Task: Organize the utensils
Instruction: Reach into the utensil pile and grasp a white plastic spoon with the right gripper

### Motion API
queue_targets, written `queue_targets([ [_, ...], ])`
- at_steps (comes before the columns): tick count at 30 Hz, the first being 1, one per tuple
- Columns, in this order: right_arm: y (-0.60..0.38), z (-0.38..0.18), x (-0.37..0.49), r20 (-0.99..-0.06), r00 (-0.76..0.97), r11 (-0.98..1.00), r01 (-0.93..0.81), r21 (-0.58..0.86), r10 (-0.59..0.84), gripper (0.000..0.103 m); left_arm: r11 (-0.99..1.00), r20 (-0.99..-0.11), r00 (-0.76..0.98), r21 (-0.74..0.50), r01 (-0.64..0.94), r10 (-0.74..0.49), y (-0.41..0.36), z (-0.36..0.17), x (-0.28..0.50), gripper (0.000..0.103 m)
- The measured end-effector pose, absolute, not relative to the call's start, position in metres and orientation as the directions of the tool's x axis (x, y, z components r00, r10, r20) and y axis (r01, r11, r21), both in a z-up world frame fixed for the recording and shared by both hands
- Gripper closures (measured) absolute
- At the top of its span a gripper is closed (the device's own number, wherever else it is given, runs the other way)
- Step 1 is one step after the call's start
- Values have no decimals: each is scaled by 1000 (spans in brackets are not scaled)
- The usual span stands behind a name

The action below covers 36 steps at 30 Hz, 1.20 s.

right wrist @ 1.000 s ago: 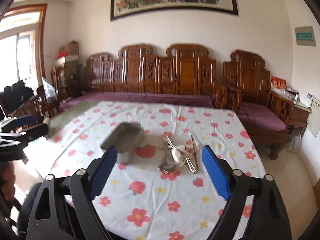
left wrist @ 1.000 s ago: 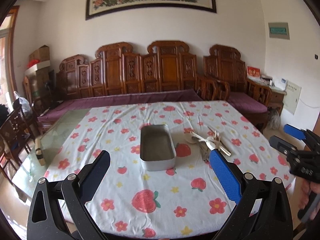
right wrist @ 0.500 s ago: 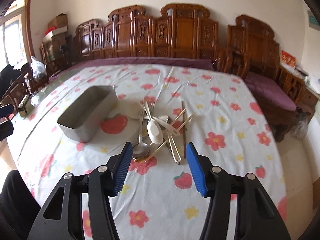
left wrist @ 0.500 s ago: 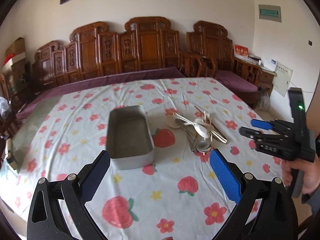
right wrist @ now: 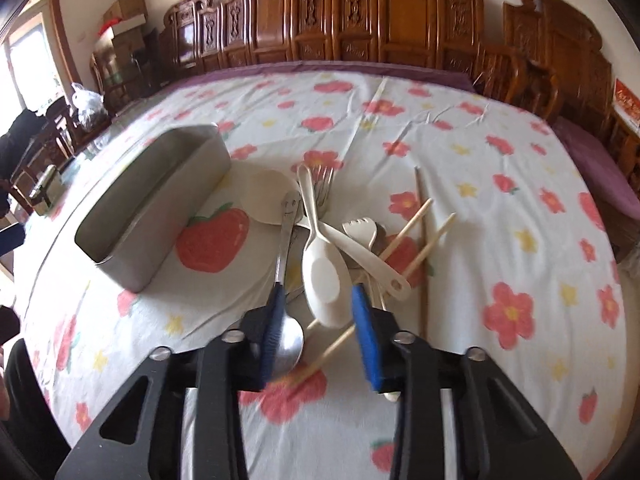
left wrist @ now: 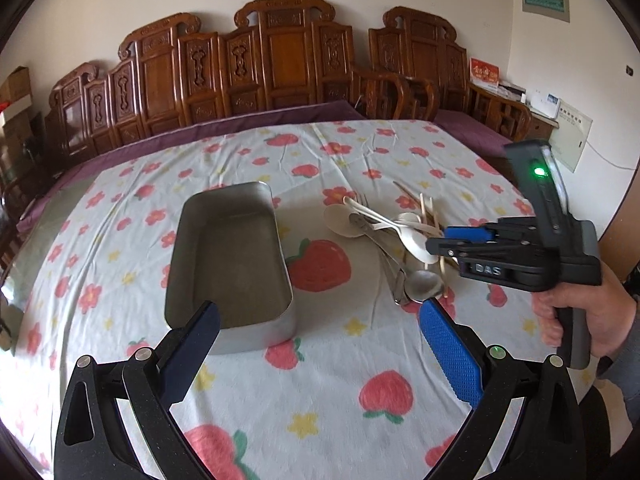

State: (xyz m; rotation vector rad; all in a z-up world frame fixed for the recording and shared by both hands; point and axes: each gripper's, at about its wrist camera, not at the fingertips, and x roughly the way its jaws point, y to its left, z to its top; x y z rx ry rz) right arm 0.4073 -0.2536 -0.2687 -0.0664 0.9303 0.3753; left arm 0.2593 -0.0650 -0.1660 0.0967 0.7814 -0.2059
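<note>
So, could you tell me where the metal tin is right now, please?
In the left wrist view the metal tin sits left of centre on the floral tablecloth, empty, with the utensil pile to its right.

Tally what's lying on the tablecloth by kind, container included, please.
Spoons: 3
Forks: 2
Chopsticks: 3 visible; the pile may hide more
Metal tin: 1
Total: 9

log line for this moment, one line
phase: reach | right gripper: closing around white spoon, no grip | left gripper: open | metal tin: empty
</note>
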Motion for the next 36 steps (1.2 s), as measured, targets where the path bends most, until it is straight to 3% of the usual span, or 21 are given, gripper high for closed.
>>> queue_targets([
  [9, -250, -287, 441, -821, 481, 933, -321, 161, 307, 68, 976, -733, 666, 10, 217, -141, -70, -178, 270, 6],
  [12, -253, -288, 449, -832, 441, 931, -287, 225, 337, 53, 975, -739, 659, 12, 220, -140, -72, -182, 271, 6],
  [14, -249, -288, 450, -844, 434, 936, -290, 198, 314, 54, 975, -743, 654, 12, 221, -140, -73, -184, 271, 6],
  [15, -247, -288, 449, -849, 436, 939, -295, 179, 299, 56, 975, -744, 653, 12, 222, -139, -73, -184, 271, 6],
  [19, -248, -285, 444, -851, 437, 941, -293, 172, 291, 88, 974, -747, 651, 23, 227, -134, -78, -184, 271, 6],
  [21, -251, -278, 436, -831, 460, 934, -307, 182, 314, 96, 973, -748, 651, 30, 230, -131, -80, -184, 270, 6],
  [29, -263, -258, 391, -807, 487, 914, -375, 153, 334, 97, 970, -769, 627, 36, 238, -126, -94, -195, 276, 6],
  [36, -296, -249, 346, -805, 521, 938, -328, 116, 282, 97, 966, -802, 569, -36, 257, -181, -124, -209, 293, 9],
])
